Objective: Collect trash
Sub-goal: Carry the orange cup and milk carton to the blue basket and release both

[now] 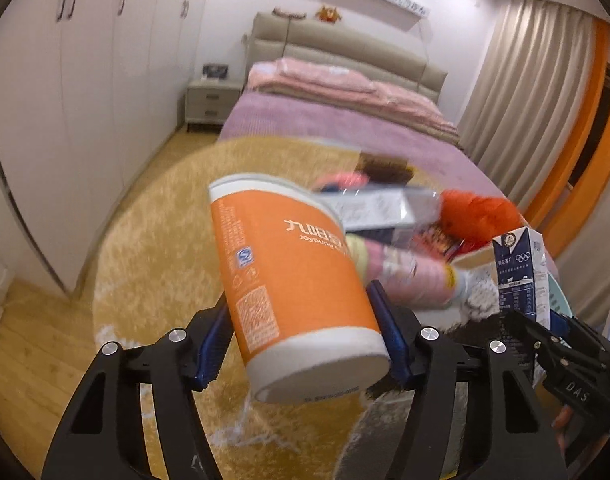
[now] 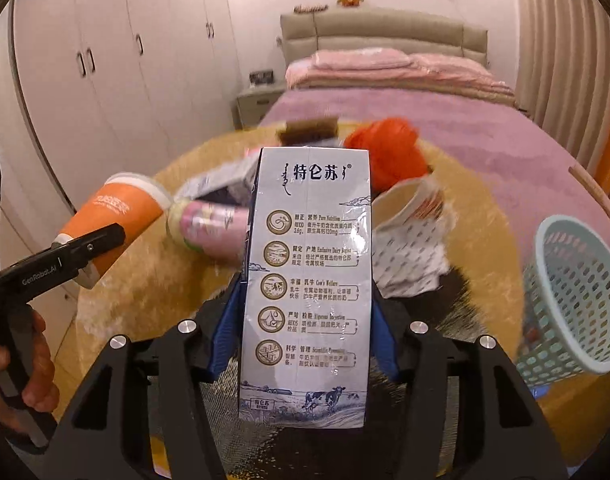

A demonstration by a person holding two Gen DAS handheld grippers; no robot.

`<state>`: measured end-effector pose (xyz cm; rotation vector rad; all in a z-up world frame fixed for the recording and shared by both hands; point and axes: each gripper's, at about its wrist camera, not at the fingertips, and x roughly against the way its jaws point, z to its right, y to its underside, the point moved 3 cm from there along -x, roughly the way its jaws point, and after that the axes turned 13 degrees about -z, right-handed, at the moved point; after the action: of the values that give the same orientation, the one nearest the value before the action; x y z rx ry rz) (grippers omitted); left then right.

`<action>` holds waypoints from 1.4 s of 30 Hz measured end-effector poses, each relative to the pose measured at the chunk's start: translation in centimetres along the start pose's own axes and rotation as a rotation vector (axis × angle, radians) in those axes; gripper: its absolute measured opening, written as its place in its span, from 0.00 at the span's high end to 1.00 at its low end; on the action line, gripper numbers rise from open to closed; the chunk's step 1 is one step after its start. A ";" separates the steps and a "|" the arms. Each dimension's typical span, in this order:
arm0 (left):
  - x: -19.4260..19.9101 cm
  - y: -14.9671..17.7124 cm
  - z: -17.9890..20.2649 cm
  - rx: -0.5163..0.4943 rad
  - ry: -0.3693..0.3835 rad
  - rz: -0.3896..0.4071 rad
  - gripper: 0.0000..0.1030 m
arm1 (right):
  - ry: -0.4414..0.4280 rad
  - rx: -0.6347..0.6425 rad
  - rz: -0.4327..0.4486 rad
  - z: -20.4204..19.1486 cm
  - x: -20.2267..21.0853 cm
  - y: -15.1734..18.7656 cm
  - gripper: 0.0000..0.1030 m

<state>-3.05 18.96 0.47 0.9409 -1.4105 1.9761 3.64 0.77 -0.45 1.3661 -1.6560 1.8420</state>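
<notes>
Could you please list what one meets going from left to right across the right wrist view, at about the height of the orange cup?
Orange cup held in the left tool → pink bottle → milk carton in the right tool → paper cup → mesh basket.

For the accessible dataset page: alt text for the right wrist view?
The right gripper clamps an upright milk carton above a yellow rug strewn with trash. A pale green basket lies tipped at right; at left, the left gripper holds an orange cup.
</notes>
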 end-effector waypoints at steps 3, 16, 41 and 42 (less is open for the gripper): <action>0.6 -0.8 0.9 -0.010 -0.005 0.032 0.45 | -0.006 -0.032 0.023 1.6 0.9 -0.2 0.48; 1.8 -1.4 -0.8 0.020 0.022 0.073 0.49 | 0.002 -0.092 0.052 4.2 0.8 -0.2 0.48; -11.1 -1.7 35.1 -0.506 0.528 -0.193 0.48 | 0.295 -0.684 -0.003 31.3 1.4 6.6 0.48; -12.2 -1.3 36.1 -0.517 0.526 -0.207 0.48 | 0.295 -0.696 -0.019 31.9 0.9 7.1 0.48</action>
<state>13.83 -15.22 -0.68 0.2872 -1.3427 1.4477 11.72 -30.05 -7.88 0.7678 -1.8477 1.1877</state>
